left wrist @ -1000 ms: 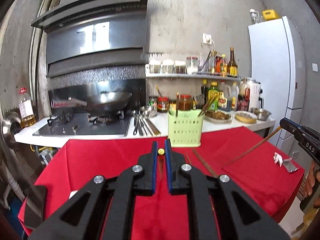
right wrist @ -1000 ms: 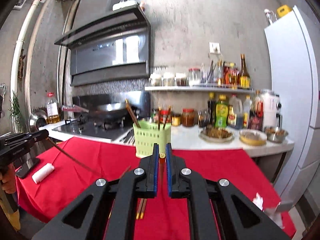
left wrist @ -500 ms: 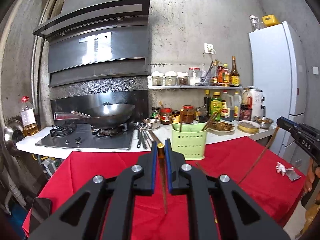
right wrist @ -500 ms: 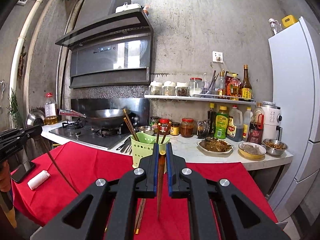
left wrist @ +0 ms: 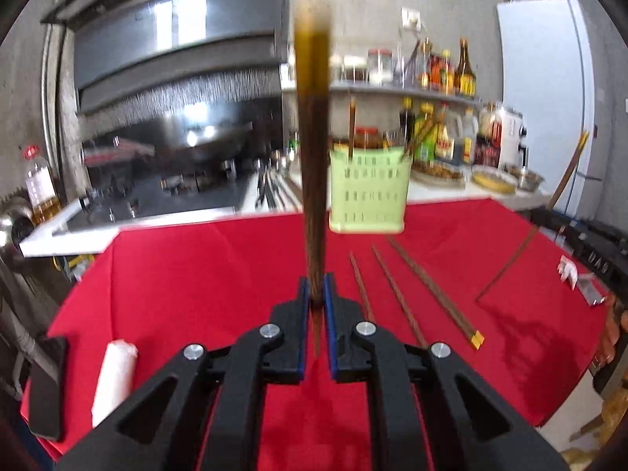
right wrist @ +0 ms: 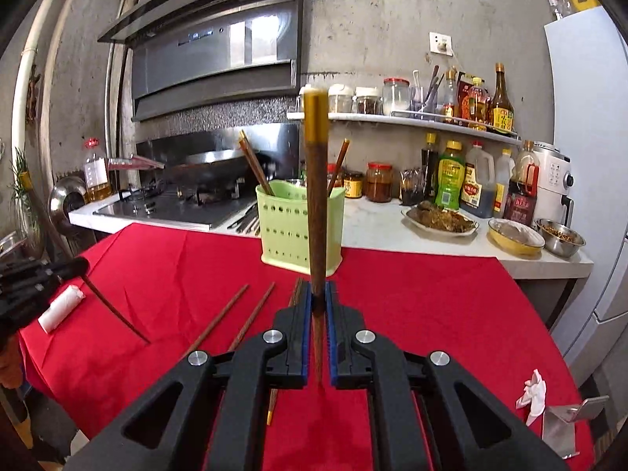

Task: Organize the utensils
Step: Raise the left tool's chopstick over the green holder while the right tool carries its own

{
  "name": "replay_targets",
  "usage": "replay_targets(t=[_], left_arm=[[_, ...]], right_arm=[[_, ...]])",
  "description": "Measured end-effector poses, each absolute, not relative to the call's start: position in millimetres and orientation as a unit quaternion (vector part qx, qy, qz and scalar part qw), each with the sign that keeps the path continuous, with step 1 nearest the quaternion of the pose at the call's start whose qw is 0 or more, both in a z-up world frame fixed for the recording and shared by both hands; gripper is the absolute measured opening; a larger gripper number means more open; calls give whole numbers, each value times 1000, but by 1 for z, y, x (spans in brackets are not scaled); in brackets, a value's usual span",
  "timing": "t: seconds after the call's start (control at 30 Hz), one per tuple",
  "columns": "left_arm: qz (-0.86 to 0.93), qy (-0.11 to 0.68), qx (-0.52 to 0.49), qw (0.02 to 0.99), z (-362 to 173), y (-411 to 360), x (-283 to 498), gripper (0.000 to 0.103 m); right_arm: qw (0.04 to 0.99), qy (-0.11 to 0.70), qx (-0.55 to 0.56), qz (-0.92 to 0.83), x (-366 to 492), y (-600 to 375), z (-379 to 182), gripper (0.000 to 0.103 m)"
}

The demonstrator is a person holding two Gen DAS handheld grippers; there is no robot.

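In the left wrist view my left gripper (left wrist: 316,294) is shut on a dark wooden chopstick (left wrist: 312,157) that stands up steeply between its blue pads. Beyond it a pale green utensil holder (left wrist: 367,192) with a few chopsticks sits at the far edge of the red cloth (left wrist: 196,274). Three loose chopsticks (left wrist: 396,294) lie to its right. In the right wrist view my right gripper (right wrist: 318,298) is shut on a gold-capped chopstick (right wrist: 316,196). The green holder (right wrist: 298,227) stands just behind it. Loose chopsticks (right wrist: 221,318) lie on the cloth to its left.
A white roll (left wrist: 114,376) and a dark phone (left wrist: 47,388) lie at the cloth's left edge. A metal stand (right wrist: 565,428) and crumpled tissue (right wrist: 533,392) sit at its right corner. Behind are the stove with a wok (right wrist: 212,168), a counter with bottles and dishes (right wrist: 439,219), and a white fridge (right wrist: 588,157).
Both grippers have sunk toward the red cloth and tipped downward. Each held chopstick, seen end-on a second ago, now rises steeply in its view.
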State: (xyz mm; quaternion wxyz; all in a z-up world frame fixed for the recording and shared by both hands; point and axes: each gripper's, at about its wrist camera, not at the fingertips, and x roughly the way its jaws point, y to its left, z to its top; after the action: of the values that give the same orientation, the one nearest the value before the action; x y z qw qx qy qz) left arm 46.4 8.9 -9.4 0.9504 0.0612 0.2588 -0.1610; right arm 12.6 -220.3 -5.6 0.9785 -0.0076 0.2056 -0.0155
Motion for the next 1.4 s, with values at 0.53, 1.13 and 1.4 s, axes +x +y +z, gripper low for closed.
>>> replay_targets(t=[0.53, 1.13, 1.4], left_arm=[[-185, 248, 65, 949, 12, 0, 54, 6], [-267, 154, 44, 950, 117, -83, 172, 6], [-256, 177, 60, 948, 111, -129, 230, 6]], right_arm=[[977, 215, 6, -3, 21, -227, 4, 6], [995, 96, 6, 2, 124, -255, 119, 7], [993, 114, -4, 14, 189, -256, 123, 7]])
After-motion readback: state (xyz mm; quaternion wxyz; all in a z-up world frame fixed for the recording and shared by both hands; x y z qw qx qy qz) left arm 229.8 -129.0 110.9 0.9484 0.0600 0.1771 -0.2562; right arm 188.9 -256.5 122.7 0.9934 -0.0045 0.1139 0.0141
